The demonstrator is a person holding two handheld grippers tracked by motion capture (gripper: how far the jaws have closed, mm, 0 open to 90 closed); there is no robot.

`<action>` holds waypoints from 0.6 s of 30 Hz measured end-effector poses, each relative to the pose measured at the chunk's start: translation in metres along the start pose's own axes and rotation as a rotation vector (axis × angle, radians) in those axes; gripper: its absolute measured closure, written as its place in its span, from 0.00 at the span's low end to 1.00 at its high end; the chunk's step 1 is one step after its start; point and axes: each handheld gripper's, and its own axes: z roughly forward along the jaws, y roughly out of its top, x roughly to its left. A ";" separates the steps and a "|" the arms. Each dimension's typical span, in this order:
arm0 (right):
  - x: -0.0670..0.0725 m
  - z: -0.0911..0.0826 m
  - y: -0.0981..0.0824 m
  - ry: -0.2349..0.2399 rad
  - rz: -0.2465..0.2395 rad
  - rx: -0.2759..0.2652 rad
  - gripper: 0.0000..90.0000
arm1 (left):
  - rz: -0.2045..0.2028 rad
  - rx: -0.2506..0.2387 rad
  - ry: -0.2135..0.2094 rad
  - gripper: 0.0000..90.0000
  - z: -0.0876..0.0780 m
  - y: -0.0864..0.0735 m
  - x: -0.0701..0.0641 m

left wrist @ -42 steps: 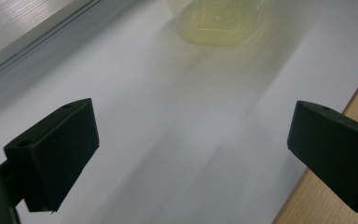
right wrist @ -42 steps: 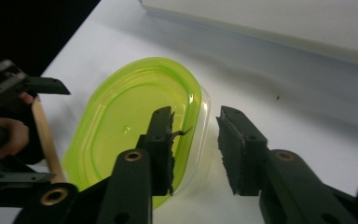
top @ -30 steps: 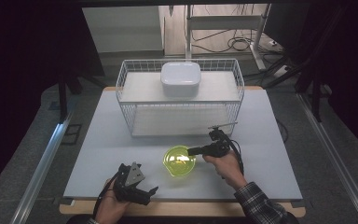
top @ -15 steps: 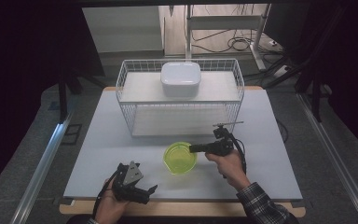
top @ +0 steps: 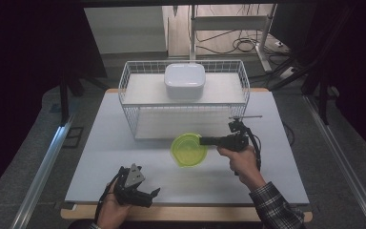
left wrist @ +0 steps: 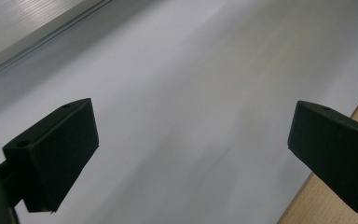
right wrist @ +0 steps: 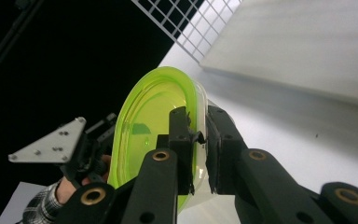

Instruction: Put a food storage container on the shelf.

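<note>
Yellow-green bowl (top: 189, 149) pinched by rim between jaws of right gripper (top: 204, 140), just in front of wire basket (top: 138, 121), on near side, over white table (top: 100, 143). Bowl tipped toward its side in right gripper view. White lidded container (top: 185, 81) inside basket. Left gripper (top: 153, 193) well clear of basket, at table's near edge, jaws spread, nothing between them.

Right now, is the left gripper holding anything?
No. In the left gripper view, the left gripper has its jaws wide apart with just bare white tabletop between them.
</note>
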 end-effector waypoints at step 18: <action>0.028 -0.026 0.041 0.009 -0.048 -0.072 0.91 | -0.007 0.010 0.002 0.01 0.000 0.000 0.001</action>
